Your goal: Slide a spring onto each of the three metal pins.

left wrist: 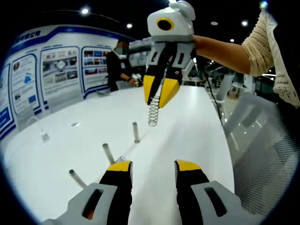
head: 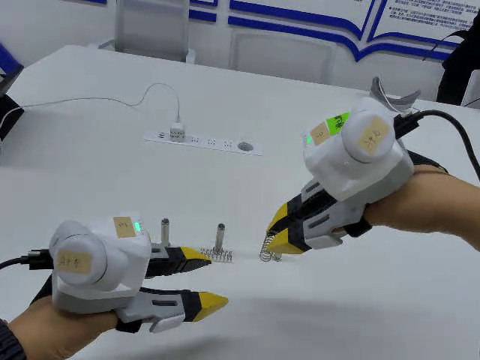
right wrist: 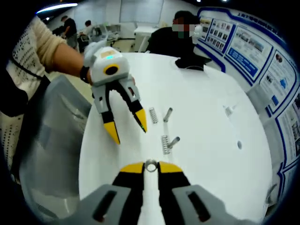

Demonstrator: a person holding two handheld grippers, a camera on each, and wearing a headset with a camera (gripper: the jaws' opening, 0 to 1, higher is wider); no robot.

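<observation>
Bright, even overhead light floods the white table [head: 300, 97], leaving only soft, faint shadows; ceiling lights [left wrist: 85, 10] flare as small hot spots, and both gripper views bow toward their edges.

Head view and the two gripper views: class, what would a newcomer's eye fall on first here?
First, the right tool, right of centre, shut on a spring that dangles from its yellow tips over the white table. Next, the open left tool at lower left. Bare metal pins stand upright between the two tools, and another spring lies beside one pin.
</observation>
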